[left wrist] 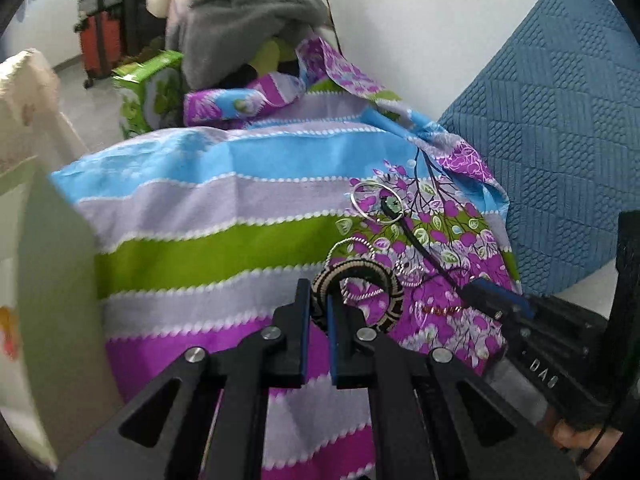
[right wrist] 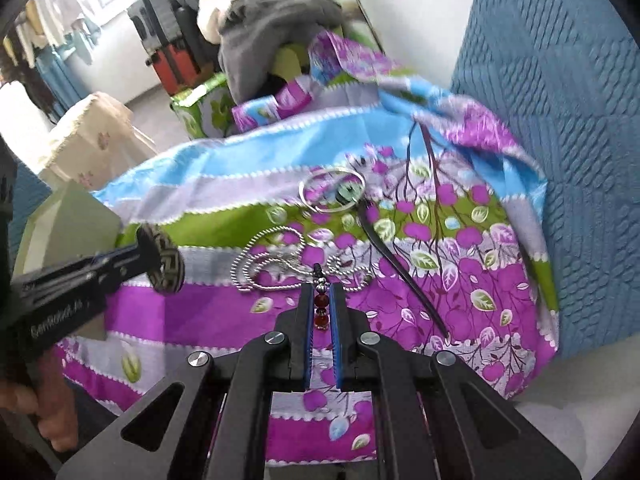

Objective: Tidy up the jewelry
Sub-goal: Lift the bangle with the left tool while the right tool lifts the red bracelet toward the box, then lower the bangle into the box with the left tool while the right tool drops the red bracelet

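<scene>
trouble could come from both sides at once. my left jaws (left wrist: 318, 312) are clamped on the rim of the woven bangle (left wrist: 360, 294), gripping only a short arc of it, so a quick swing could twist it loose onto the patterned cloth (left wrist: 208, 200). my right jaws (right wrist: 320, 306) are closed around the beaded strand (right wrist: 320, 304) of red and dark beads; round beads roll between flat pads, and i judge the strand may slide out. its far end lies right at the silver chain (right wrist: 266, 258), maybe touching it; i cannot tell. lifting could drag that chain along in a tangle. the silver ring (right wrist: 332, 192) and black hair stick (right wrist: 396, 264) lie beyond, on soft, rumpled fabric where anything dropped may hide in a fold.
</scene>
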